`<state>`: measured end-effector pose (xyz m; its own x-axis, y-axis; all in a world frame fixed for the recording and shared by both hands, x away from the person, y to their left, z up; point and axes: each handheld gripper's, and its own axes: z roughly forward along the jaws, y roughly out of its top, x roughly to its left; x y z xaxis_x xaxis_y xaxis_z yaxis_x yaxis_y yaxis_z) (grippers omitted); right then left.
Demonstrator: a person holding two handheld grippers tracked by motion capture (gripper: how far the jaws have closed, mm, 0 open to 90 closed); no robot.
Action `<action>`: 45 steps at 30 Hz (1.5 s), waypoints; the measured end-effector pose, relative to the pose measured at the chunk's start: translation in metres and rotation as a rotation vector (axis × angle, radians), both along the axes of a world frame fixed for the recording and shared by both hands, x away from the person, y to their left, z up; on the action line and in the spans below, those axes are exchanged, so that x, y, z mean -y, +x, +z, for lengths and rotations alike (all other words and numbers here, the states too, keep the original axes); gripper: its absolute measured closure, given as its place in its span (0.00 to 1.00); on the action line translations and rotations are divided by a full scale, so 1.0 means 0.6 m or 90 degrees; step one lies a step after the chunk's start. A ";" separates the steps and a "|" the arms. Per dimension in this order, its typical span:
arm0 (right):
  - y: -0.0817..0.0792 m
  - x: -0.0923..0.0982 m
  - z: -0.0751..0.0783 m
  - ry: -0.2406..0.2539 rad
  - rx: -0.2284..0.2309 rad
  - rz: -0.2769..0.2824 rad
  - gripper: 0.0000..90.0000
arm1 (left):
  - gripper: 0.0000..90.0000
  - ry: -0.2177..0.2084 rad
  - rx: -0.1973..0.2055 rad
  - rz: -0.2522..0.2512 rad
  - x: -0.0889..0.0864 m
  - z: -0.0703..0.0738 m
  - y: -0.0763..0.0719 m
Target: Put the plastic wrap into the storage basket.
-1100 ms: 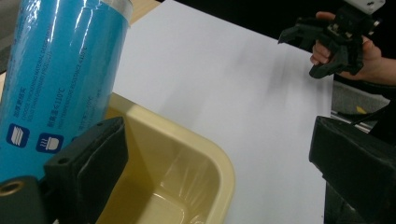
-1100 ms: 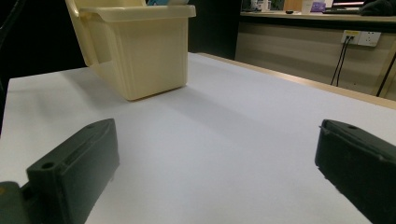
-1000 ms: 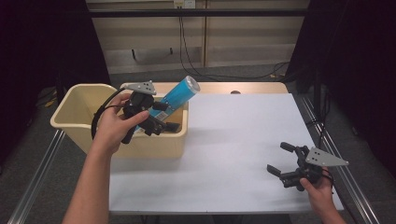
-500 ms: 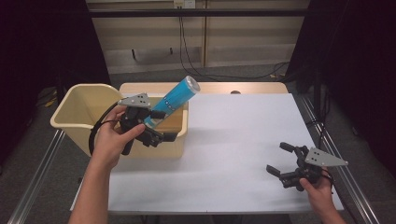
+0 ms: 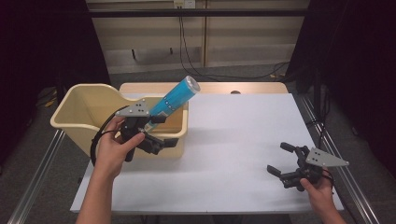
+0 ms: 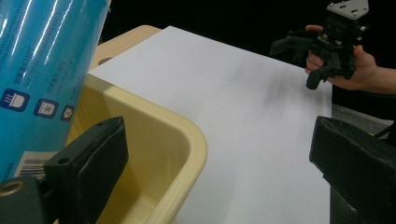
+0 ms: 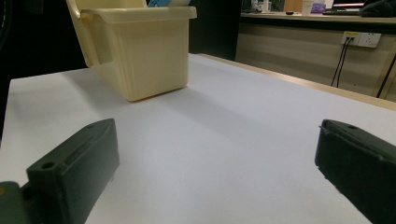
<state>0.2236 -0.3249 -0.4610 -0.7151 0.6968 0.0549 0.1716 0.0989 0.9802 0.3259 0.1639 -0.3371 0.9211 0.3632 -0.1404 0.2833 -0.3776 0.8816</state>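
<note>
The blue tube stood propped in the cream bin, its lower end down inside and its capped end leaning out over the rim, so that its long axis ran up and away from the left gripper. That gripper hung just outside the bin's near wall with its jaws spread wide and nothing between them; in the left gripper view the tube rose close beside one jaw, touching neither. The tube therefore lay above and just beyond the left gripper, which was by far the nearer of the two. The right gripper rested low over the tabletop well apart from the bin, also released and empty, its jaws pointing across the bare white sheet toward the bin. The likely next move, a grasp on the tube, would call for the left jaws to straddle its slanted body. The tabletop was a white sheet on a pale wood top; beyond it ran a wall with cables and a socket, dark drapes at both sides.
</note>
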 end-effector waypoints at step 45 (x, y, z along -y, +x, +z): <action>0.000 -0.001 -0.001 -0.001 0.000 0.001 0.00 | 0.04 -0.070 0.068 0.019 -0.043 -0.101 -0.085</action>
